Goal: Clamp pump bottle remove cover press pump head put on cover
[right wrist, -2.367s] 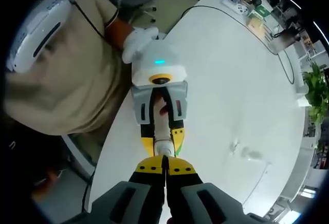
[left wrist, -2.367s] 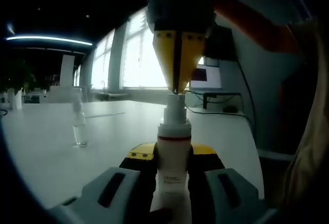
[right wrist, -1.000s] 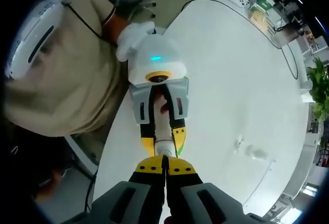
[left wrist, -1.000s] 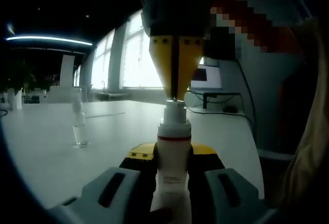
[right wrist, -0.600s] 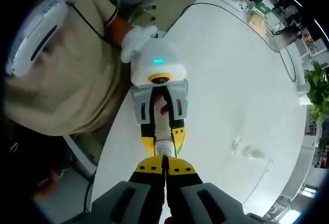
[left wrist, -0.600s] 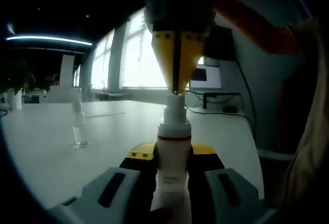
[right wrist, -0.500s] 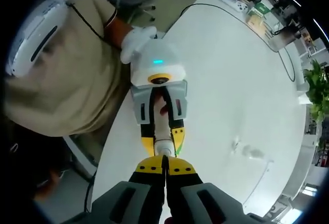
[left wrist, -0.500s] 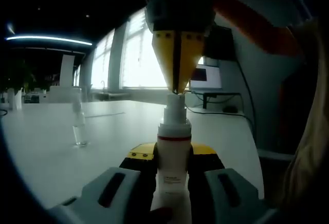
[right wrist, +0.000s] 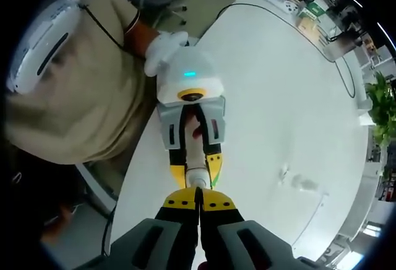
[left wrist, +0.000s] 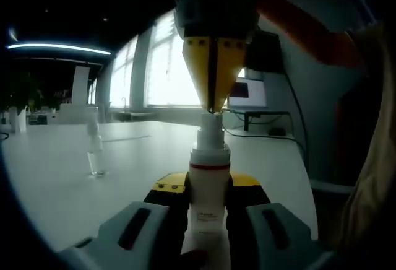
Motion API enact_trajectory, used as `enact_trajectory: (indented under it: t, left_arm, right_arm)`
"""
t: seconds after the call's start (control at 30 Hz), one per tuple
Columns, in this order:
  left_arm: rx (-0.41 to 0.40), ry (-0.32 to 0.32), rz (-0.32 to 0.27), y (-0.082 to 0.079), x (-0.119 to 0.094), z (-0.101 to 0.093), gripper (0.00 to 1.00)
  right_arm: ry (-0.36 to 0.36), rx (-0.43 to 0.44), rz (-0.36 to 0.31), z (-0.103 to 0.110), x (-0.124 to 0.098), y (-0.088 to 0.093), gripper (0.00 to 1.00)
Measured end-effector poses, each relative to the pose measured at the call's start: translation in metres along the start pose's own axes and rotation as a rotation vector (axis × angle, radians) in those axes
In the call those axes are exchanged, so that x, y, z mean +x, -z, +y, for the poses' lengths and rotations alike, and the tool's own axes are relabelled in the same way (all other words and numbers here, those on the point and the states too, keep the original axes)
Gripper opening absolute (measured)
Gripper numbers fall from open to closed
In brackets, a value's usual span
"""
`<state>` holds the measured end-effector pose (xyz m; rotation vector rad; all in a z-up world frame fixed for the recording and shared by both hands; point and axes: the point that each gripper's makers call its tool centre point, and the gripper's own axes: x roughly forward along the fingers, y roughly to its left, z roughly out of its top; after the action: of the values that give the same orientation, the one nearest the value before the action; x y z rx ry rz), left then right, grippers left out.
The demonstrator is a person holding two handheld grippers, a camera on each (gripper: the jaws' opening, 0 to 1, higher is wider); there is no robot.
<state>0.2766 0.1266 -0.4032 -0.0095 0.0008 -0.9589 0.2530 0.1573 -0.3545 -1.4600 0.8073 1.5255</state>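
A: Left gripper view first. Left tool (left wrist: 207,211) is clenched on the pump bottle (left wrist: 208,186), white body pinched between the two jaws, held upright, long axis running straight up the picture.

B: And the right tool (left wrist: 213,84)?

A: It comes down from above, yellow jaws closed together with nothing between them, tips sitting right on the pump head (left wrist: 210,129). Tool and bottle share one axis, so a press looks to go straight down along the bottle.

B: Cover?

A: Clear cover (left wrist: 94,152) stands on the bench (left wrist: 62,177), well off to the left of the bottle, upright, apart from both tools. Nothing between it and the bottle. Windows and a monitor behind, far off.

B: Right gripper view?

A: Looking down the bottle's length. Right tool (right wrist: 199,203) has its jaws pressed shut, tips touching the bottle's (right wrist: 193,169) top. Beyond it the left tool (right wrist: 193,151) grips the body, with the person's gloved hand (right wrist: 166,48) behind it.

B: Bench?

A: White bench (right wrist: 278,96) spreads out to the right. A faint clear thing there, likely the cover (right wrist: 283,173), too small to be sure. Clutter at the far end, nothing in the way.

B: Stage?

A: I'd say pressing; the cover is off. The right tool is the free one to fetch it.
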Motion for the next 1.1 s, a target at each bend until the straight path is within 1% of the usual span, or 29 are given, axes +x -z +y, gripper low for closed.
enact_trajectory:
  t: [0.43, 1.1]
  left_arm:
    - [-0.001, -0.001, 0.000, -0.0003, -0.0002, -0.0010, 0.14]
    - [-0.001, -0.001, 0.000, -0.0004, -0.0005, -0.0014, 0.14]
  right_arm:
    - [0.004, -0.003, 0.015, -0.0002, 0.0000, -0.0001, 0.00]
    - [-0.002, 0.002, 0.013, 0.0006, 0.0002, -0.0001, 0.00]
